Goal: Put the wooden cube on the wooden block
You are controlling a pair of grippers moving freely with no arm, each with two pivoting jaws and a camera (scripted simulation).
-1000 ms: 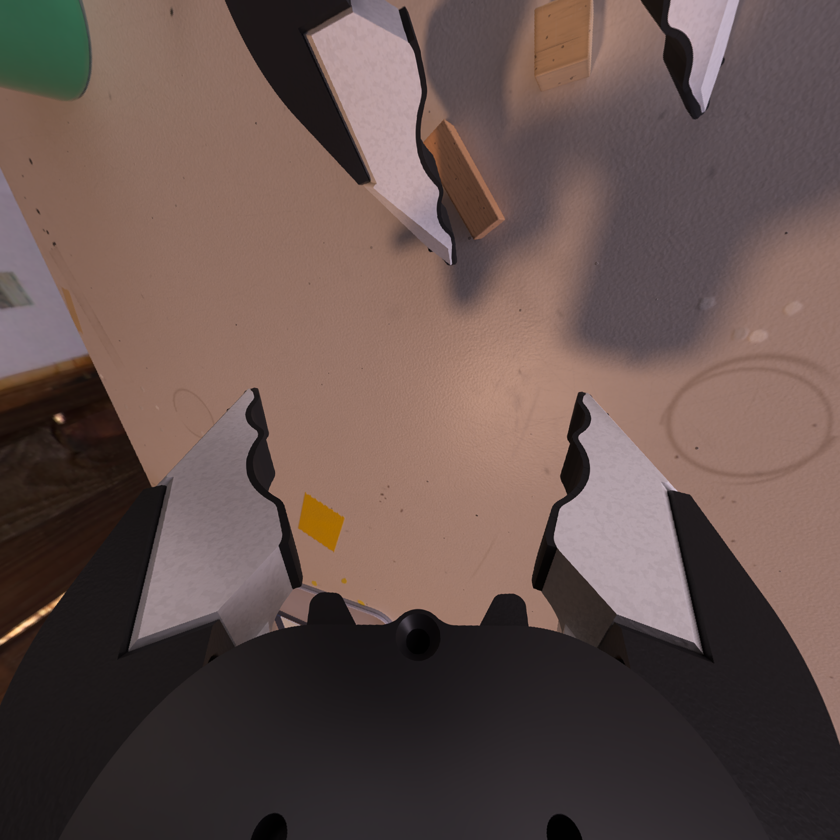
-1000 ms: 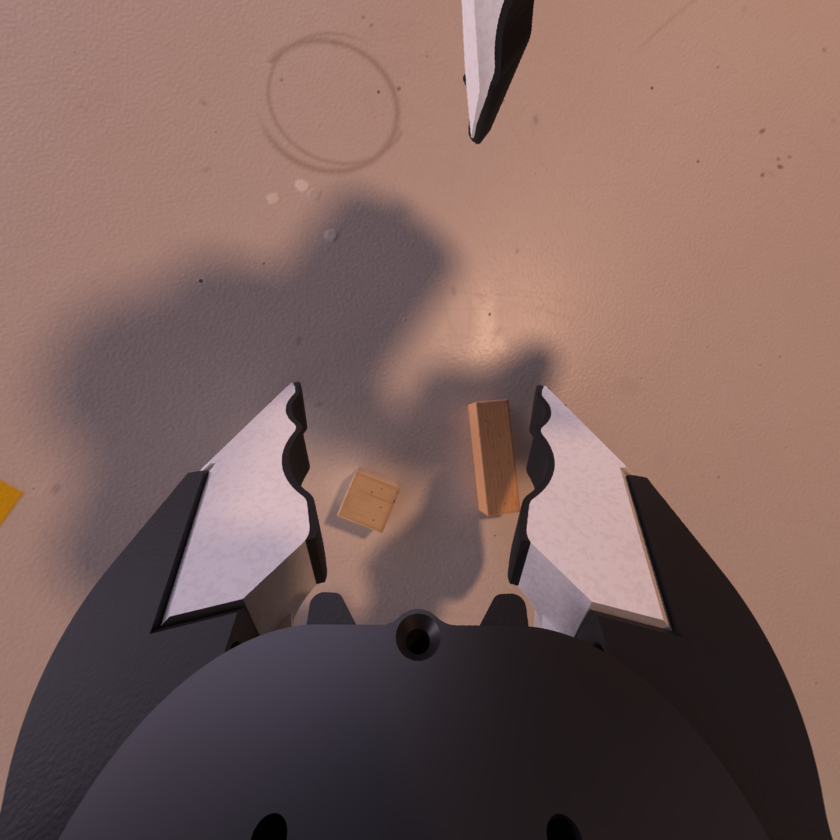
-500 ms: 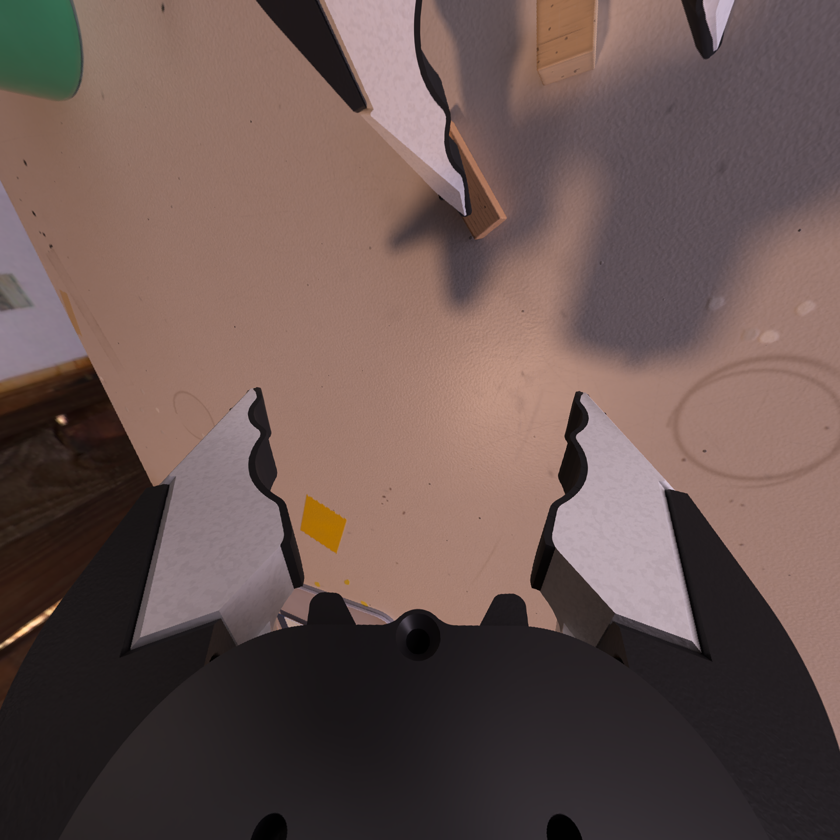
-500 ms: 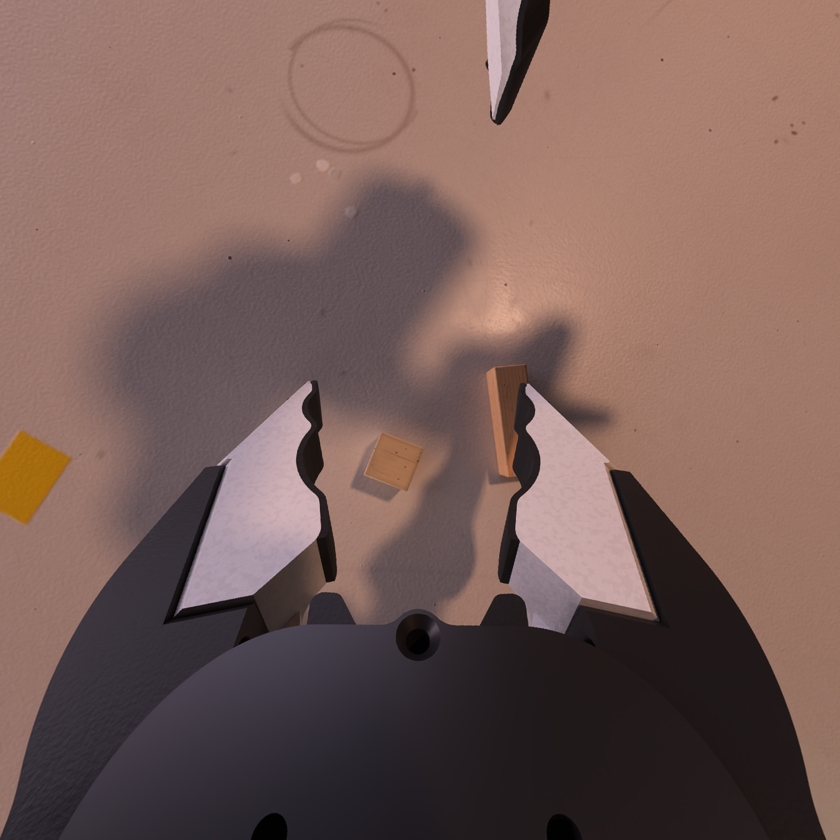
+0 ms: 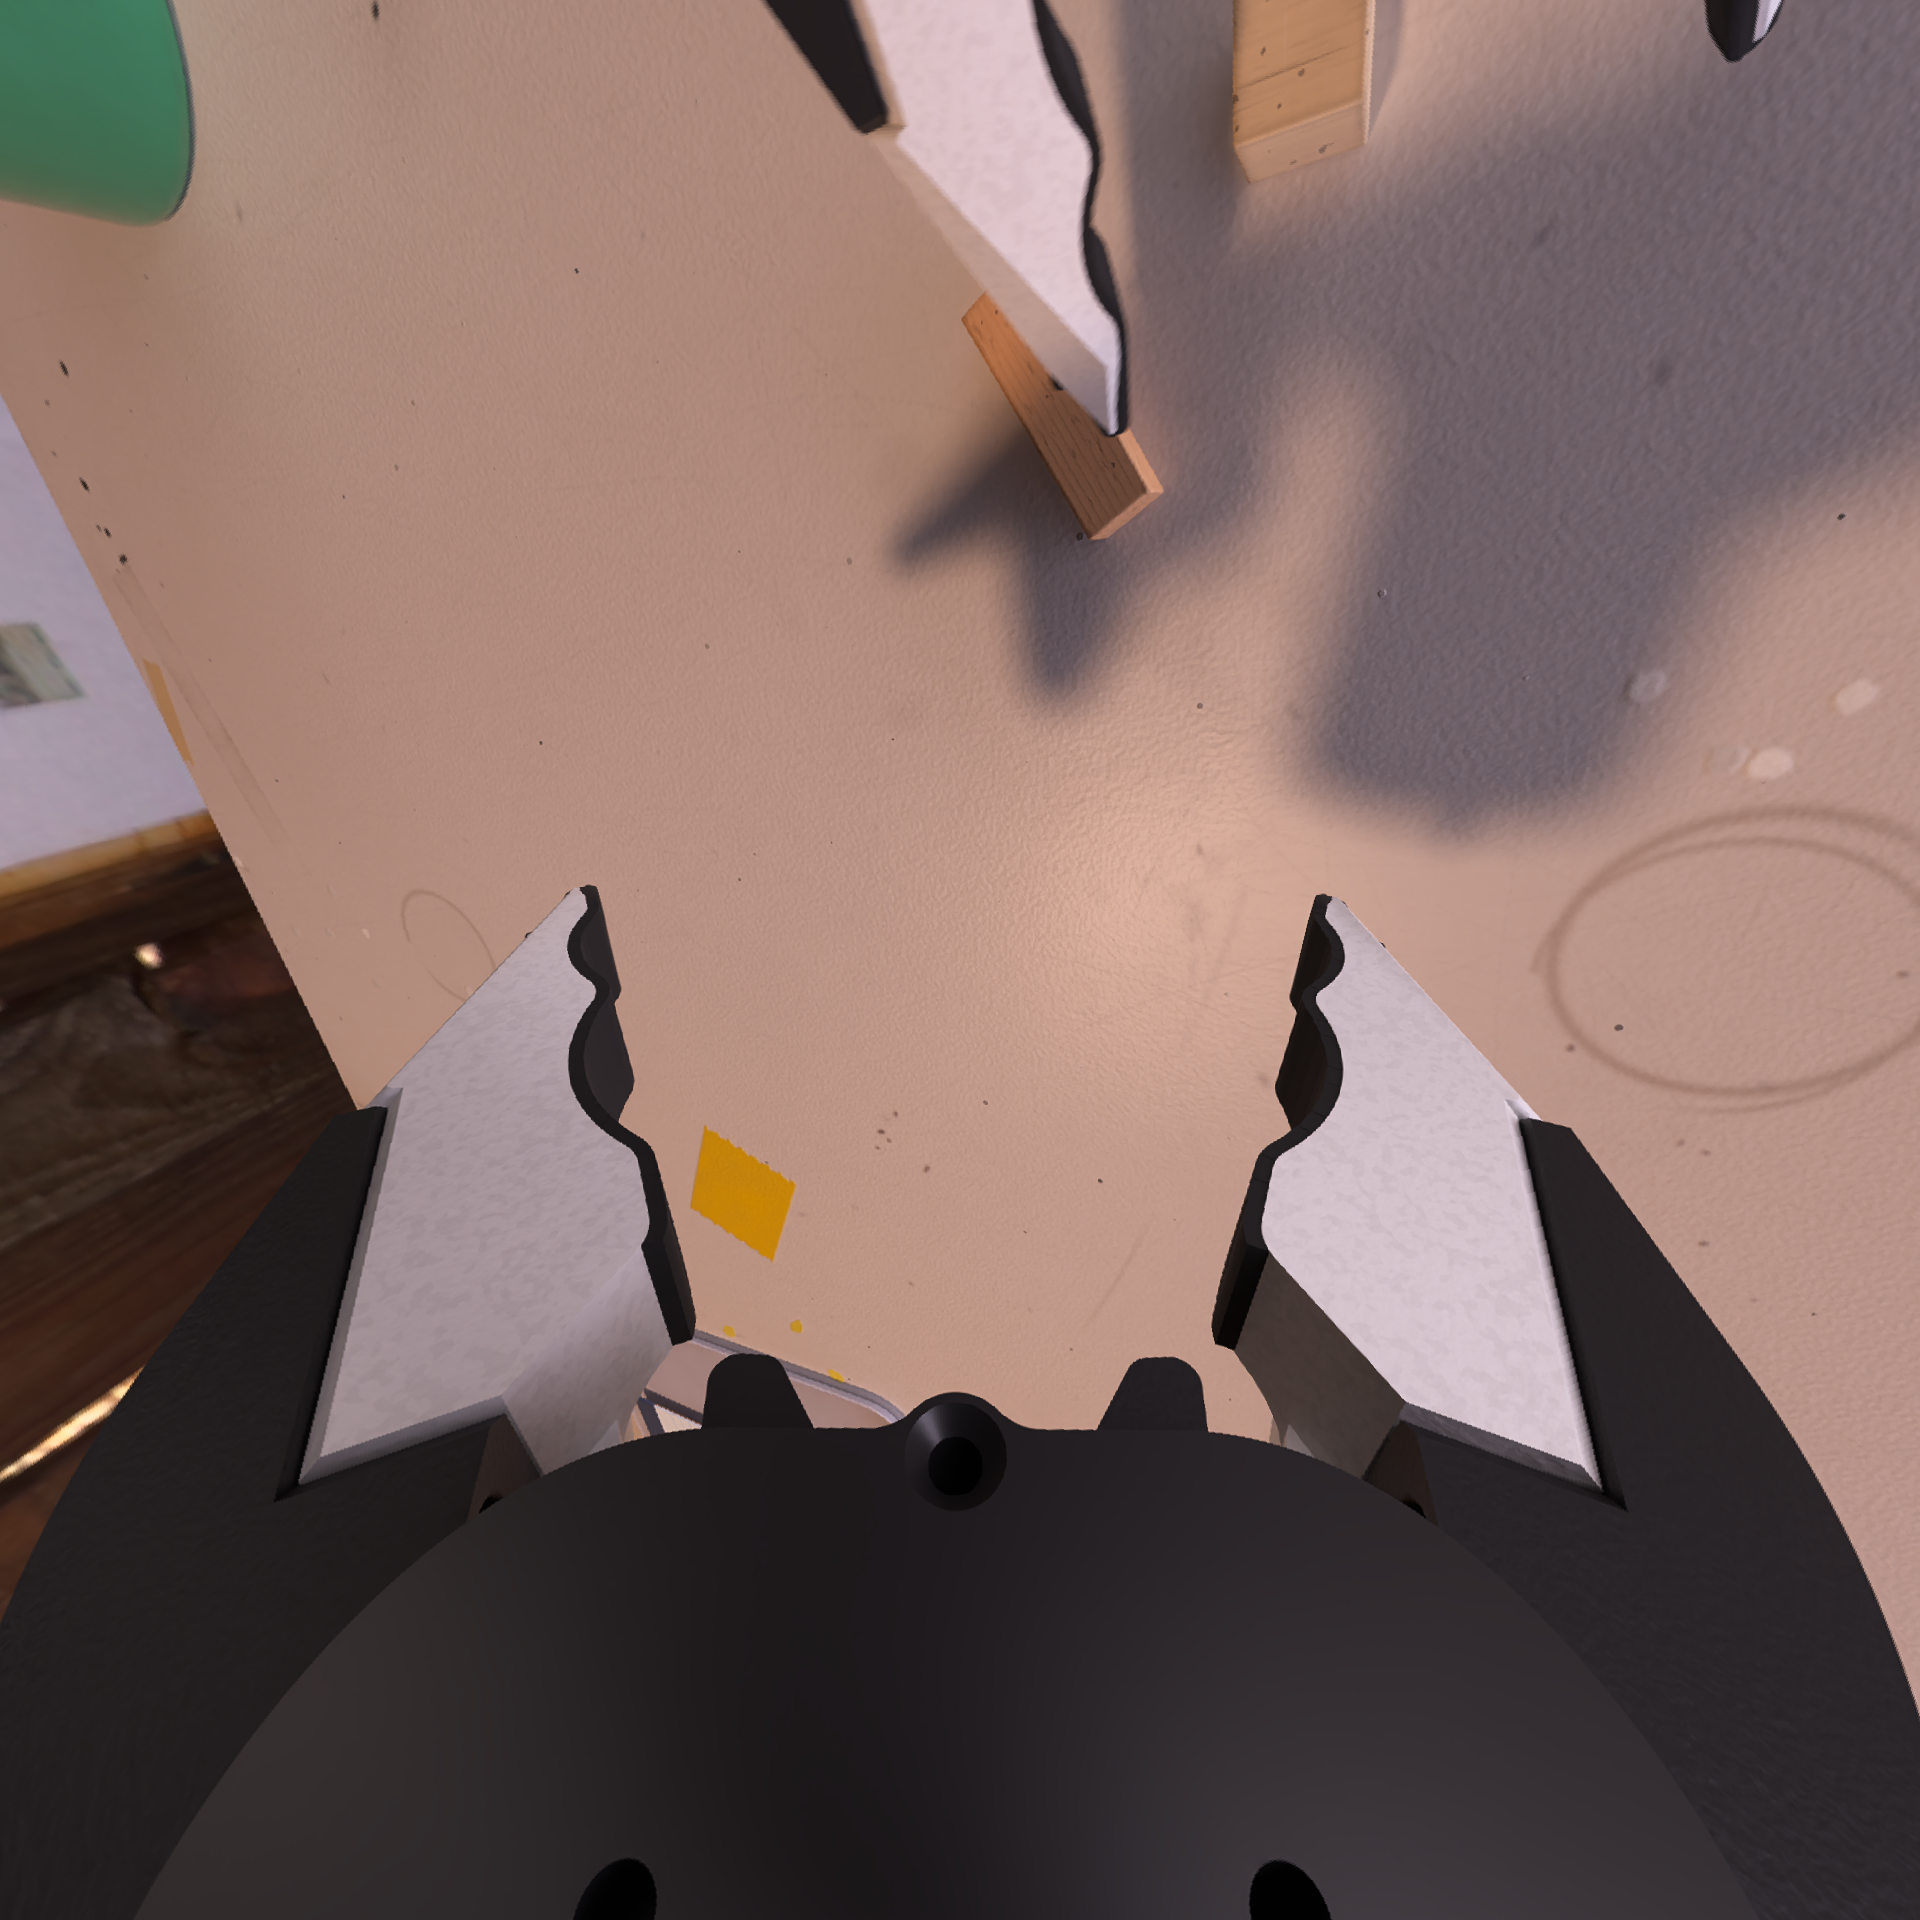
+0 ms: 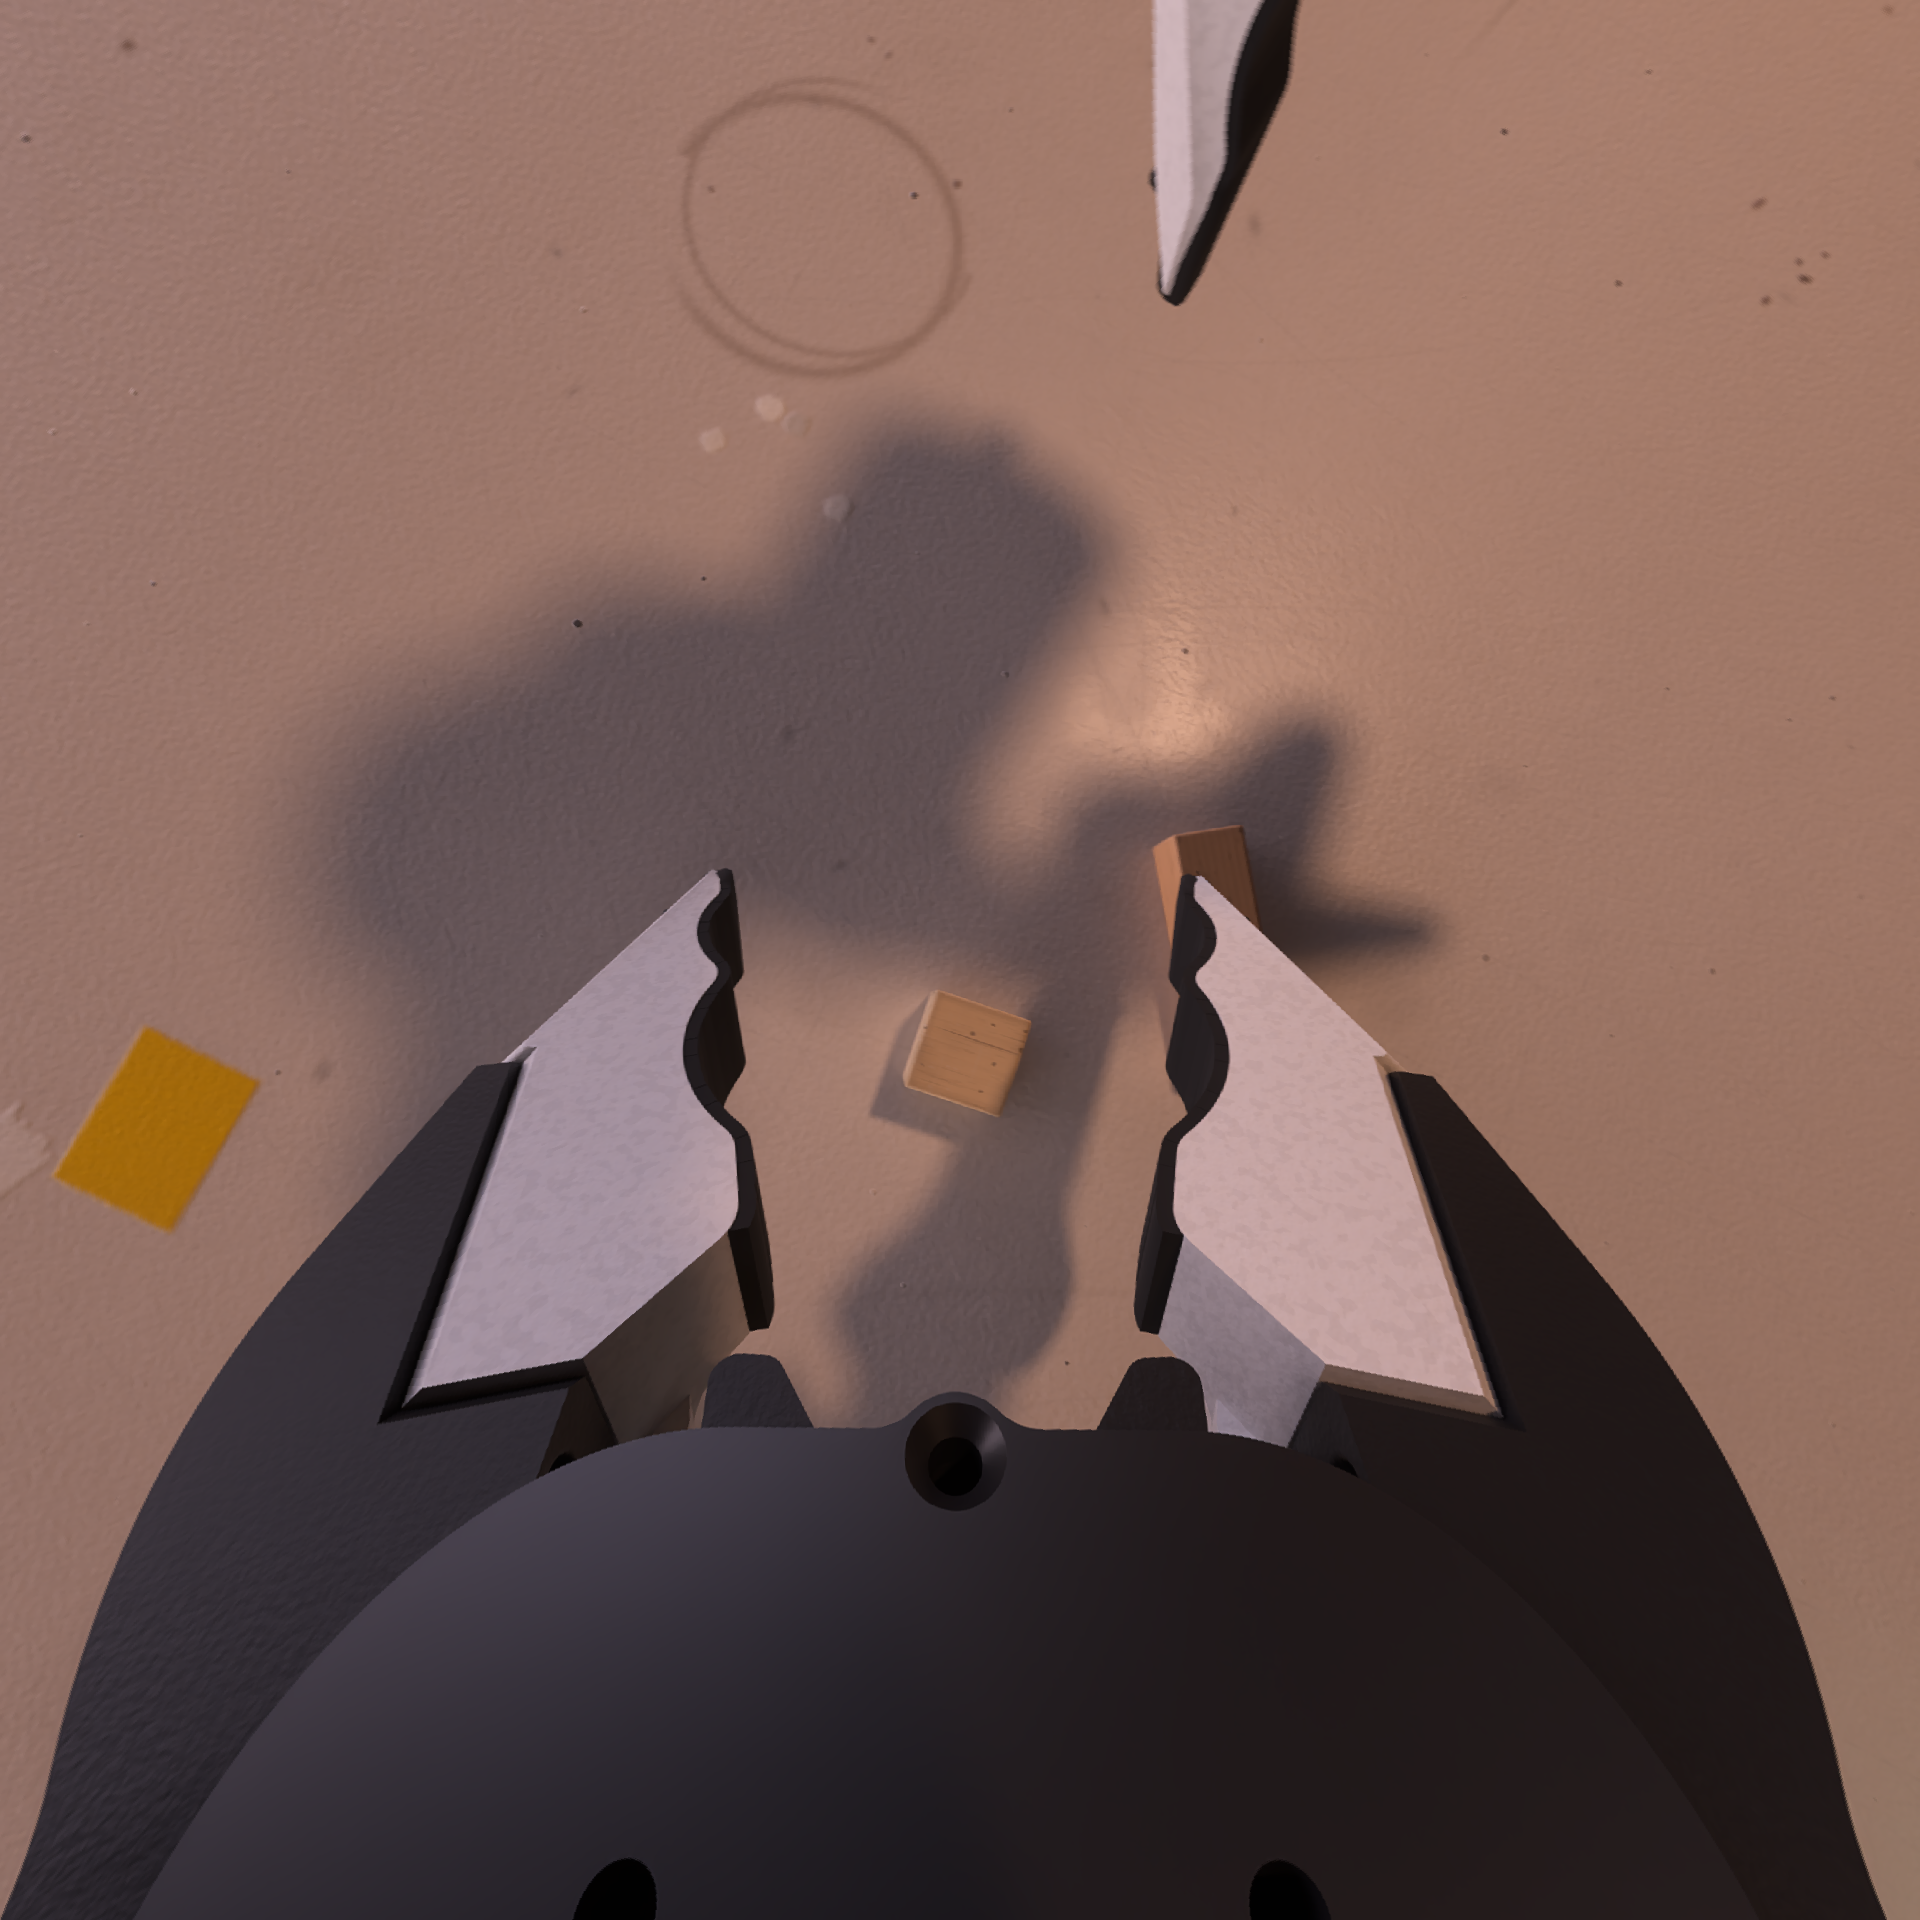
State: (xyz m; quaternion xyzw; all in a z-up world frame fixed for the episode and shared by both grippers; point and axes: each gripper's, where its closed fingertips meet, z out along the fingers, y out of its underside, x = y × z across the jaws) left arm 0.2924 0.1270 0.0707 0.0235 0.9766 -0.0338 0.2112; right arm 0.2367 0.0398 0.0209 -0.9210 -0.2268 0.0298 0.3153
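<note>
A small pale wooden cube [image 6: 966, 1052] lies on the tan table between and below the open fingers of my right gripper [image 6: 956, 883]. A longer, darker wooden block [image 6: 1210, 868] lies just right of the cube, partly hidden behind the right finger. In the left wrist view the cube [image 5: 1299, 88] is at the top edge and the block [image 5: 1070, 426] is partly covered by a finger of the right gripper [image 5: 1018, 177]. My left gripper [image 5: 956, 904] is open and empty, well short of both.
A green object [image 5: 88, 104] sits at the top left of the left wrist view. The table's left edge [image 5: 239, 831] drops to a dark wooden floor. A yellow patch [image 6: 156, 1127] and a ring stain [image 6: 821, 229] mark the table. One left finger [image 6: 1216, 135] shows ahead.
My right gripper has shifted so the cube now sits centred between its fingers and the block is behind the right finger. The left gripper has barely moved.
</note>
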